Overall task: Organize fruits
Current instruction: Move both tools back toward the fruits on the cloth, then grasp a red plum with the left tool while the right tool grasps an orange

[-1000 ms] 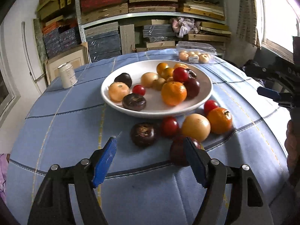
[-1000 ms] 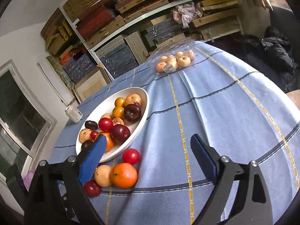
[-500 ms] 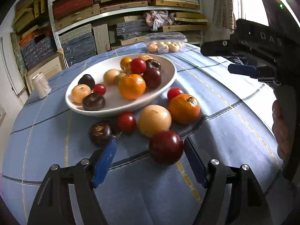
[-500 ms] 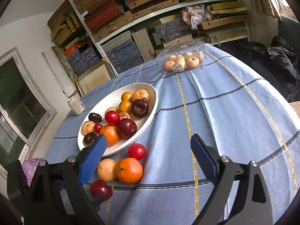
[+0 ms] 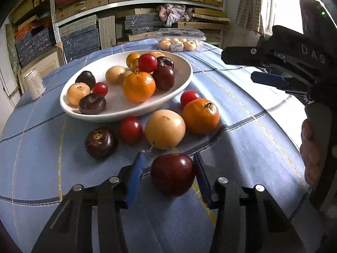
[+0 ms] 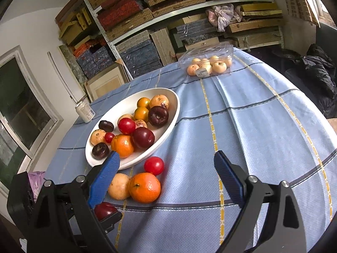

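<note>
fruits: six [image 5: 165,128] loose on cloth

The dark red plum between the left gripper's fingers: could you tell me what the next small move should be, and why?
Probably close the left gripper on the dark red plum. The plum sits on the tablecloth between the blue pads, with a small gap showing on the left side, so it looks bracketed but not yet clamped. Lifting toward the white bowl would follow.

Glossy dark red plum [image 5: 172,177] on blue cloth; orange [image 5: 201,116], tan fruit [image 5: 165,129] beside white bowl [image 5: 185,78].
</note>
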Action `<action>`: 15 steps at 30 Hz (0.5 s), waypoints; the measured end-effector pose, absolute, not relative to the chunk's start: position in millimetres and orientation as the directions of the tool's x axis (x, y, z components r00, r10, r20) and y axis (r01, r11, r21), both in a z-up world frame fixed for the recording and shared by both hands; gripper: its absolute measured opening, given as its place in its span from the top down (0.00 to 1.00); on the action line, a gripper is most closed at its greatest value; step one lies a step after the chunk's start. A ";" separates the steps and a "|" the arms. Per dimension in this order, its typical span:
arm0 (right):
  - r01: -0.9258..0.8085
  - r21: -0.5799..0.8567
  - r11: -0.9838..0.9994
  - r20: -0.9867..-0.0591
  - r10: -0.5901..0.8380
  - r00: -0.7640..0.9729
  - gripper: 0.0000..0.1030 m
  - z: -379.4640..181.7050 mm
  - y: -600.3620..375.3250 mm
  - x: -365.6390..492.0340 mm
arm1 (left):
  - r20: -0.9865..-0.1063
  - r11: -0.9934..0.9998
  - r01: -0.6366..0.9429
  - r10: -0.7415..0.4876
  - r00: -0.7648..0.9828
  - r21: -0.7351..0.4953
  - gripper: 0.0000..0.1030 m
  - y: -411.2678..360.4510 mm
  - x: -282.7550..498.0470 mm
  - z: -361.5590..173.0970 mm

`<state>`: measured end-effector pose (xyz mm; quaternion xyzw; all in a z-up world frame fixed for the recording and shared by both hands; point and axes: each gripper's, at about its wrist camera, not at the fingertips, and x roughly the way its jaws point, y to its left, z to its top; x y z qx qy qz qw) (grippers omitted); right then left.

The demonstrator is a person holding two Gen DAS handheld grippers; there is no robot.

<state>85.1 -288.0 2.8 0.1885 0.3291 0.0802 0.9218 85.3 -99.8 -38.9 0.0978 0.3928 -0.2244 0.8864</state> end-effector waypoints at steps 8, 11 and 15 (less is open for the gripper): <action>-0.106 0.279 0.954 -0.599 0.259 0.757 0.14 -2.2 -257.3 75.1 | -0.739 0.902 0.432 -0.279 0.613 0.017 0.61 -89.7 81.8 -36.4; -0.141 0.234 0.962 -0.617 0.259 0.743 0.17 -8.3 -243.4 69.2 | -0.722 0.928 0.372 -0.262 0.640 -0.008 0.61 -69.6 82.8 -27.7; -0.201 0.113 0.973 -0.649 0.225 0.727 0.28 -17.9 -218.5 66.1 | -0.711 0.957 0.288 -0.222 0.667 -0.028 0.61 -45.1 85.7 -20.3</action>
